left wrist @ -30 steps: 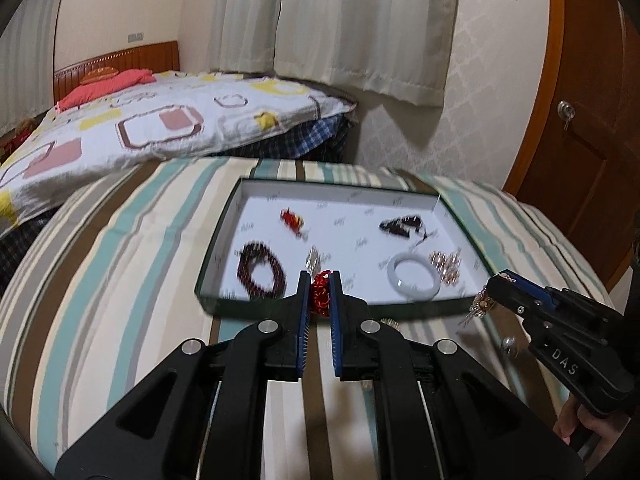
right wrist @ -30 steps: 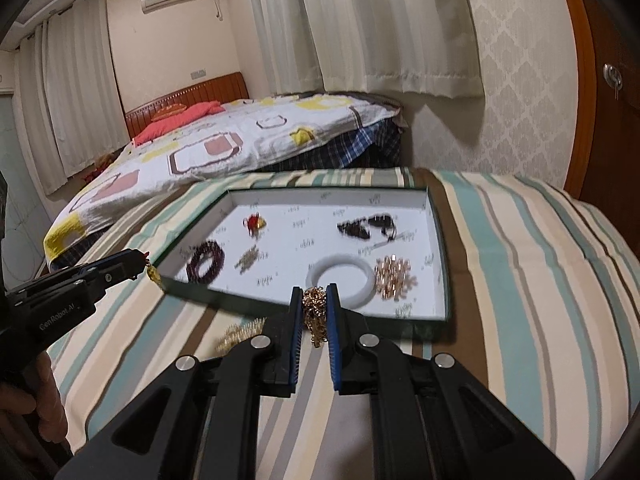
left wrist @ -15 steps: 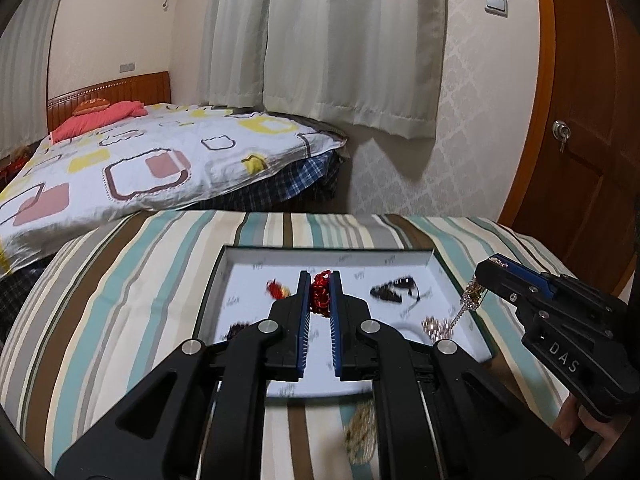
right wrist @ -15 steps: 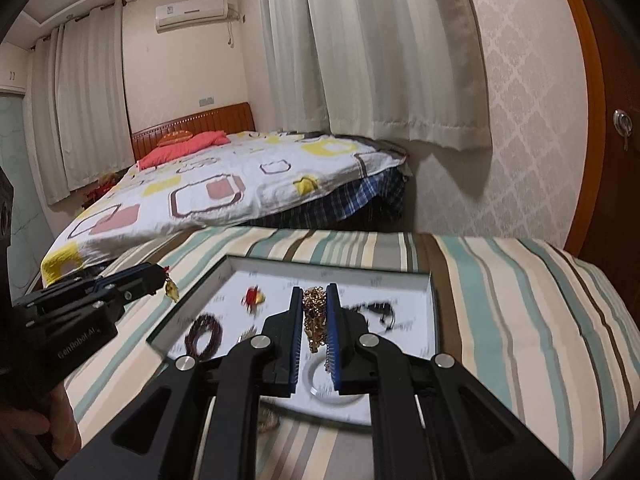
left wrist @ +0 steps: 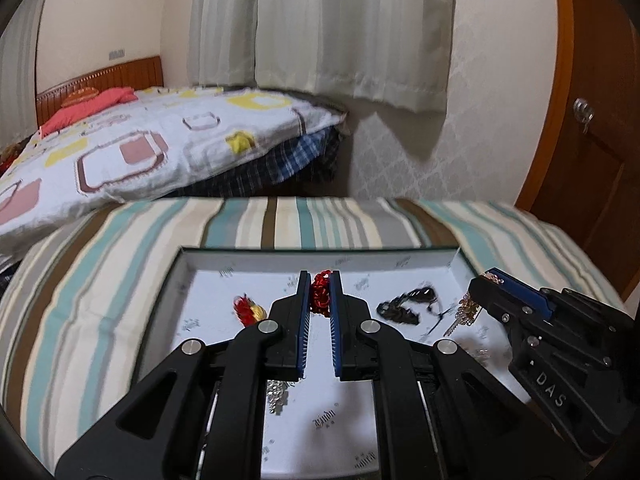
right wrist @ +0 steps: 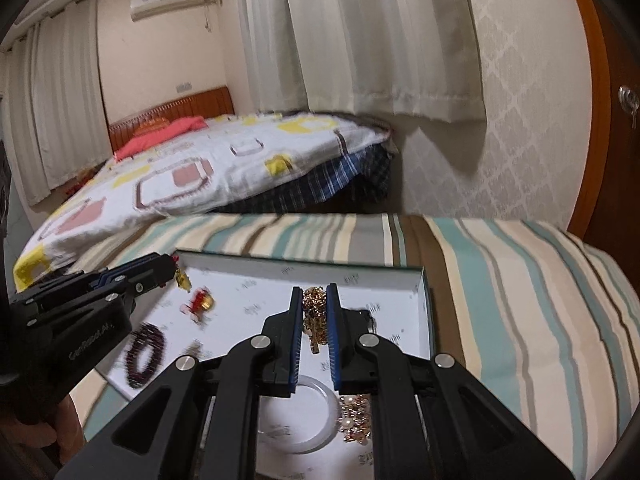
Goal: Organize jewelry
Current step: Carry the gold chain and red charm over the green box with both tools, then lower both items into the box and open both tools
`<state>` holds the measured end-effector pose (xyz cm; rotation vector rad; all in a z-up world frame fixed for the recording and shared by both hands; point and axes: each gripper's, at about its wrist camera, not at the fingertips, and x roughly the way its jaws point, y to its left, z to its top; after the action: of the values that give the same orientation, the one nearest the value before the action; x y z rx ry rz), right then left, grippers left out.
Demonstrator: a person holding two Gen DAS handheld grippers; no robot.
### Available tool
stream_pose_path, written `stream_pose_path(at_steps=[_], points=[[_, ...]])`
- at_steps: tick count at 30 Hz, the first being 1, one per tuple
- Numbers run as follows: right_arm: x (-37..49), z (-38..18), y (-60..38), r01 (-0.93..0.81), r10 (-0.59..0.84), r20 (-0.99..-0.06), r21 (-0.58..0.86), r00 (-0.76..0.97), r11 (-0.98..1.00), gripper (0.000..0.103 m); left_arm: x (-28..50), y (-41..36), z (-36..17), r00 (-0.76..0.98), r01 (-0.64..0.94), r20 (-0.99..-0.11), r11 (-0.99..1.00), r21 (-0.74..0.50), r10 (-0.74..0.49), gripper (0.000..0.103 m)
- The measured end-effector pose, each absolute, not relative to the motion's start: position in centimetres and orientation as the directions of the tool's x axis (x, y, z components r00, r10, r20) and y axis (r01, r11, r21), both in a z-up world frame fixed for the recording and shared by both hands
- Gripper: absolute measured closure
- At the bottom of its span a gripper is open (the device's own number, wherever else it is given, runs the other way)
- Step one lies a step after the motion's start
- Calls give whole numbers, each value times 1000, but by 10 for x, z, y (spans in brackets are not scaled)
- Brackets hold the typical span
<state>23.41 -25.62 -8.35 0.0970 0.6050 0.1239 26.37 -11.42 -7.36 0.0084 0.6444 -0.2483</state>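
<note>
A shallow white tray (left wrist: 400,258) with a dark rim lies on the striped cloth. My left gripper (left wrist: 320,286) is shut on a red beaded piece (left wrist: 320,298) and holds it above the tray's middle. My right gripper (right wrist: 315,300) is shut on a gold chain (right wrist: 314,320) that hangs over the tray's right part; it also shows in the left wrist view (left wrist: 486,280). In the tray lie a red-and-gold piece (left wrist: 248,308), a dark chain piece (left wrist: 404,306), a dark bead bracelet (right wrist: 146,354), a white bangle (right wrist: 320,420) and a pearl-and-gold piece (right wrist: 356,420).
The tray sits on a table under a striped cloth (left wrist: 100,280). A bed (left wrist: 140,152) with a patterned quilt stands behind on the left. Curtains (left wrist: 340,28) and a papered wall are at the back, a wooden door (left wrist: 588,140) on the right.
Both grippers have moved forward over the tray with their pieces still held. The tray now lies right under the fingers in both views.
</note>
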Motion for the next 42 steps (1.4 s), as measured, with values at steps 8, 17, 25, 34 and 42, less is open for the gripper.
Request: stream_pose_path(at_steps=[8, 17, 25, 34, 42], points=[[255, -119, -265, -67, 143, -651, 141, 746, 988, 91, 292, -122, -114, 697, 221, -688, 973, -63, -203, 94], [264, -131, -266, -57, 147, -697, 151, 702, 987, 91, 298, -127, -129, 662, 215, -728, 976, -44, -179, 92], [264, -130, -268, -51, 141, -694, 149, 706, 987, 78, 299, -128, -131, 659, 215, -731, 976, -43, -178, 77], [253, -114, -270, -51, 142, -654, 155, 743, 987, 68, 289, -126, -114, 697, 219, -690, 974, -54, -195, 55], [228, -92, -276, -47, 139, -609, 164, 781, 985, 66, 261, -116, -82, 751, 224, -624, 972, -69, -217, 51]])
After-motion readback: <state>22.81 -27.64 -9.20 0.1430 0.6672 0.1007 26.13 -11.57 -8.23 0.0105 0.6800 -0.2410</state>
